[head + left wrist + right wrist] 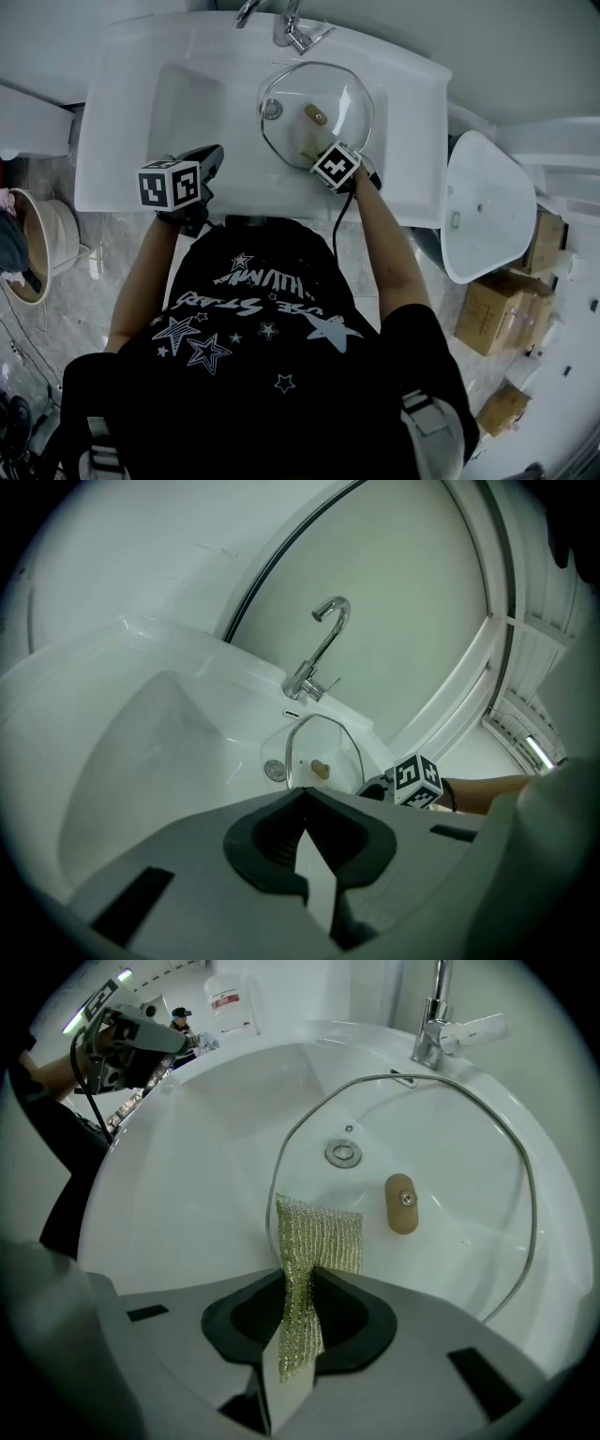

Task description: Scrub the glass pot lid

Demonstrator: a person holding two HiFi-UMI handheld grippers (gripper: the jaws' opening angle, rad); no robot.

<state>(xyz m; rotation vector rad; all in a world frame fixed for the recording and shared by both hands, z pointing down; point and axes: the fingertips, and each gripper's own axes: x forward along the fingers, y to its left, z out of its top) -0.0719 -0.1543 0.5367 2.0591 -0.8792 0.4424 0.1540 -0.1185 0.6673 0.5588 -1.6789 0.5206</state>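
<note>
While the glass pot lid (339, 98) lies in the right half of the white sink (122, 112), under the faucet (291, 28), the right gripper (298, 1283) works at its near edge. Right jaws: closed on a gold mesh scrub pad (319, 1227), pinched at its middle so the upper part fans out ahead of the tips. Pad lies against the glass on the near-left part of the lid, just short of the tan knob (401, 1204); the drain (343, 1154) shows through the glass beyond it. From the left gripper view the lid looks tilted, far rim raised toward the faucet; I cannot tell which face is up. Left gripper (302, 799): jaws together, nothing between them, held over the sink's front-left rim, well apart from the lid and not steadying it. Observations on progress: no suds, no running water, no visible streaks or residue on the glass in any view, so the frames do not show how much has been scrubbed. Judgement: the scrub is under way at one patch near the front rim. Left to do, as far as can be read: the area round the knob, the far and right portions of the glass, the metal rim, possibly the other face, then a rinse. Risk noted: with the lid unheld and leaning on smooth porcelain, pad pressure may make it slide or rock.
</note>
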